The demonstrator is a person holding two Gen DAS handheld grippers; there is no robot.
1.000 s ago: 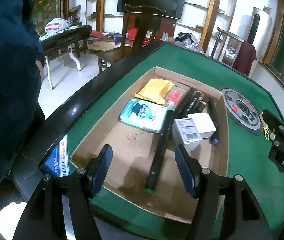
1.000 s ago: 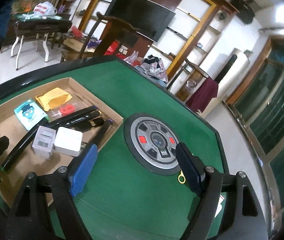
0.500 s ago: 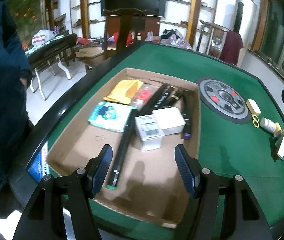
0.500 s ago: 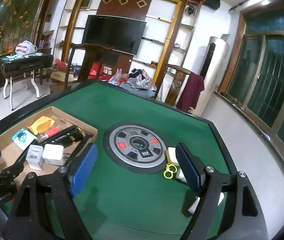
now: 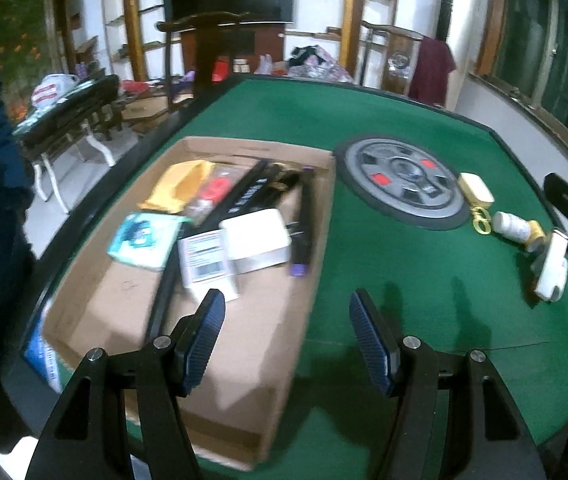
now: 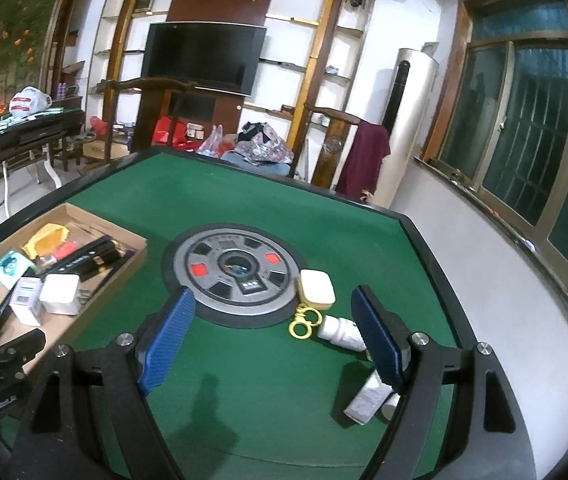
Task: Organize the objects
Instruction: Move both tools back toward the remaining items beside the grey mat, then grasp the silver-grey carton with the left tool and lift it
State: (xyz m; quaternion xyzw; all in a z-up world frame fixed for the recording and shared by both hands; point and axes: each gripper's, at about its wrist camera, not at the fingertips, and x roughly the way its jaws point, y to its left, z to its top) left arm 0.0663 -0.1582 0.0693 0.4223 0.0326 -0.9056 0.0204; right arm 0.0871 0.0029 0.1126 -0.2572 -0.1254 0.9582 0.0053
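we hold our left gripper (image 5: 287,336) empty with jaws apart, over the near right corner of the cardboard box (image 5: 326,208) by the tabletop's left edge. our right gripper (image 6: 272,340), jaws wide and empty, hangs just short of the yellow scissors (image 6: 304,322), white pill bottle (image 6: 342,333) and cream case (image 6: 316,289) near the right edge.

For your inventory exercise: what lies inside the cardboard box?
In the box: yellow pouch, teal packet, white charger, labelled carton, black pens. Whatever lies beneath them is hidden.
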